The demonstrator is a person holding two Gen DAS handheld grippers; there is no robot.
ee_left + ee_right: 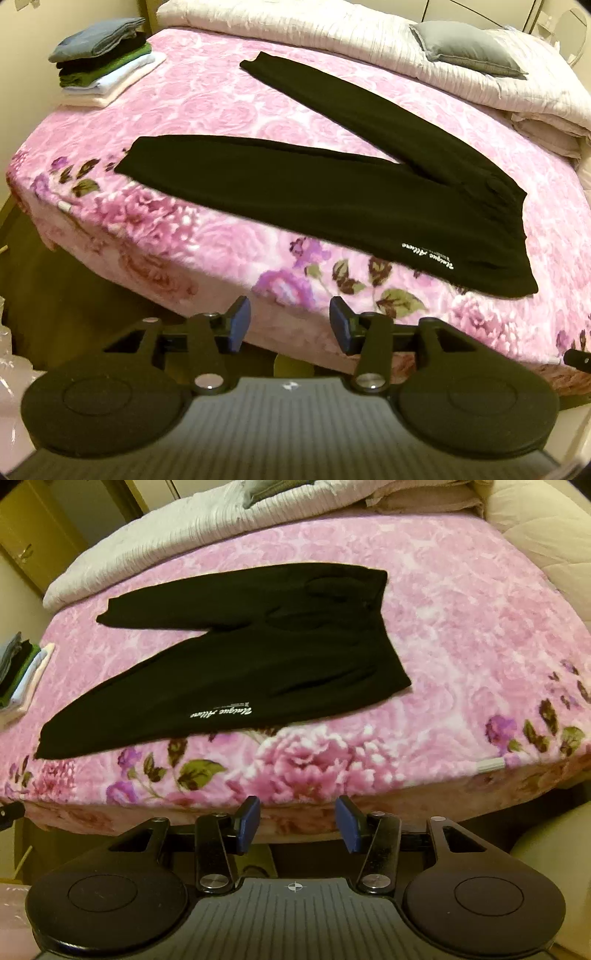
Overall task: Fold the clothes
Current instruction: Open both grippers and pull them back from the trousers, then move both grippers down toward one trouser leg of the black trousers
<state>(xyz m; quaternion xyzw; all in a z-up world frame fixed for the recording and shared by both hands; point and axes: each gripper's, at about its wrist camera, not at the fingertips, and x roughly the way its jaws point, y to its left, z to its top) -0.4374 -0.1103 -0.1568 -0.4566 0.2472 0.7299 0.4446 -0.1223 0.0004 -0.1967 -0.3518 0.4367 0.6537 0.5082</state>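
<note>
Black trousers [332, 192] spread flat on the pink floral blanket [207, 96], legs splayed apart.

Ahead of and above both grippers, touching neither; left gripper [290, 326] and right gripper [297, 821] spread wide, pinching nothing, hovering off the near bed edge. Folded clothes stack [103, 59] far ahead to the left; grey pillow [465, 48] far ahead to the right.

Black trousers [332, 192] lie spread on the floral bedspread [207, 110], left claw [290, 326] gaping, empty.
</note>
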